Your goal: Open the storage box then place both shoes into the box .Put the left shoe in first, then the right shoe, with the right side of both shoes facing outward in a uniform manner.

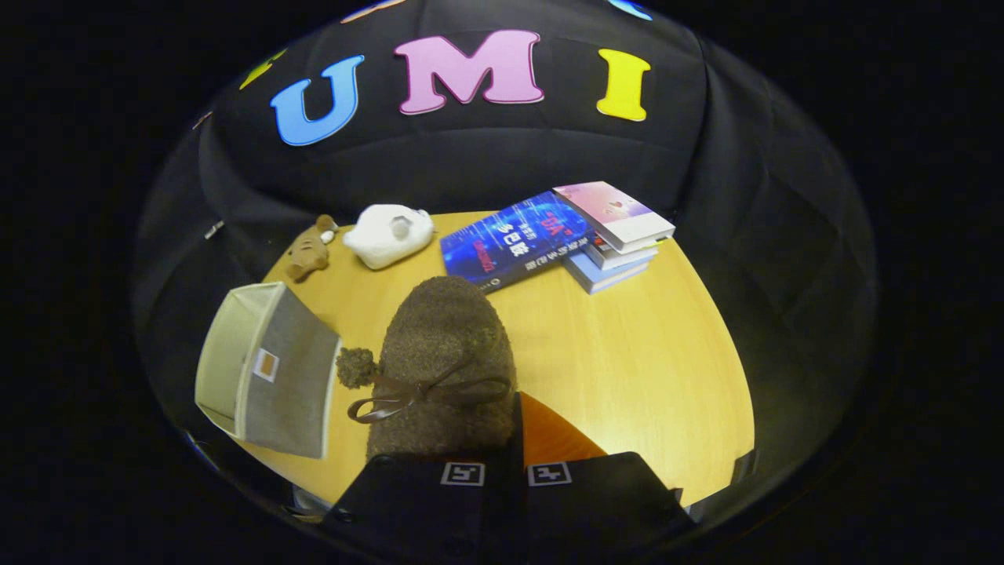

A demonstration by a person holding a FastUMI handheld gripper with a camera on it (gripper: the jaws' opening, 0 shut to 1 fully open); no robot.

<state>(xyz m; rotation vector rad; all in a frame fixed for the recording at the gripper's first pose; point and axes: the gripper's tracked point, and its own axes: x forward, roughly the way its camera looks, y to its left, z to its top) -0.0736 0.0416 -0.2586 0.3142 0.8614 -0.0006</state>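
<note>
**Shoe Held in Gripper Above Table, Storage Box to the Left**

1. Table [627,353]. The wooden top spans the centre and right of the frame. It serves as the work surface for all items.

2. Storage box [267,369]. Located at lower left of the frame, near the table's front edge. It is a grey fabric box with a pale interior and a small tag on the facing panel. Its opening shows, so the box appears ready to receive a shoe.

3. Shoe [449,361]. Located at lower centre, just right of the box. It is a brown, fuzzy slipper with a dark ribbon bow and a pom-pom on its left side. The toe points away from the camera. It appears to be carried for transfer to the box; left or right shoe cannot be determined.

4. Books [549,235]. A stack lies at upper centre-right, well apart from the box.

5. Gripper [506,471]. At bottom centre. The fingers are drawn close together, apparently clamping the shoe's heel; the contact itself is hidden.

6. Plush toys. A white toy [390,234] and a small brown bear [310,249] lie at upper left.
</note>
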